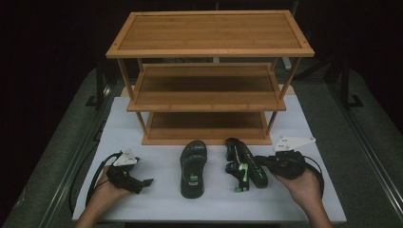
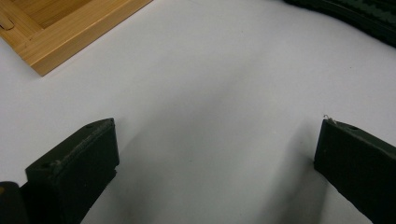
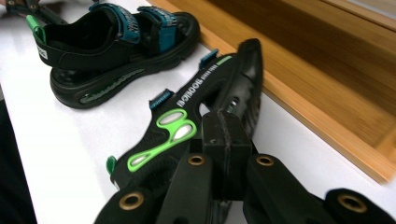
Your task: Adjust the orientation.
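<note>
A three-tier bamboo shelf (image 1: 209, 80) stands on a white table (image 1: 157, 199), dark surroundings.

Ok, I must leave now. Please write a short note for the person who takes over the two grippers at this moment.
Left gripper: open, holds nothing, resting on the table left of the upright sandal.
Right gripper: shut on the tipped sandal, which lies on its side.
Both sandals lie on the table in front of the rack.
Done: the tipped sandal is gripped. Nothing is on the rack's three shelves.
Left, probably: put both sandals on a shelf, the gripped one first.
</note>
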